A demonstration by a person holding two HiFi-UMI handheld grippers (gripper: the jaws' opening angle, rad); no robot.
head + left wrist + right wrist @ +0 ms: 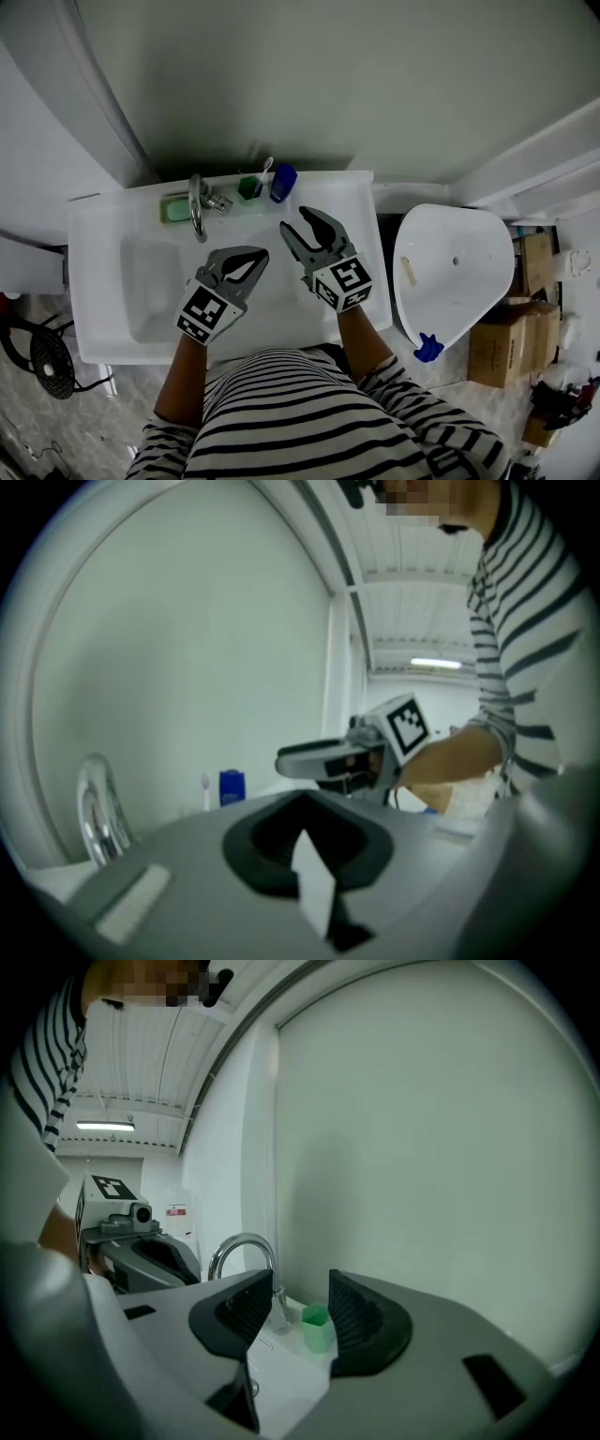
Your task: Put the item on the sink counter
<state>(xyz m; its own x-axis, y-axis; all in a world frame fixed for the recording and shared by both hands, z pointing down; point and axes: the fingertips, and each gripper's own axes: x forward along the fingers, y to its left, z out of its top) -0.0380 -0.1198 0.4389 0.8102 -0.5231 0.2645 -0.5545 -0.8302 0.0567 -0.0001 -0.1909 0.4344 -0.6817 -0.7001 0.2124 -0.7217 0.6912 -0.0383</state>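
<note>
1. Nearest the camera are the person's striped shirt (309, 412) and bare forearms. Both tools are held over the front half of the basin (155, 281).
2. The left gripper (262, 253) has its fingers (267, 847) pressed together with nothing caught between them. It hangs over the basin and points toward the back right.
3. The right gripper (293, 218) sits just to the right of it and further back. Its fingers (361, 1321) are spread, and nothing lies in the gap.
4. The green cup (317, 1327) stands upright on the back ledge of the bench (361, 216), so its long axis is vertical.
   - It lies straight ahead of the right fingers, framed in their gap but clearly beyond the tips and untouched.
   - The task names no item. I judge the cup to be it, and it already rests on the bench.
   - The right hand is the nearer one.
5. The faucet (197, 206) rises just left of the cup, and a blue cup (282, 183) holding a toothbrush (266, 168) stands just right of it. A green soap dish (175, 208) lies further left, beyond the faucet.
6. The ledge is narrow, white and glossy, and it looks crowded, so anything set on it probably has little room.
7. A pale wall (328, 75) closes the far side. A toilet (450, 272) stands to the right of the sink, with cardboard boxes (506, 342) on the floor beyond it.
</note>
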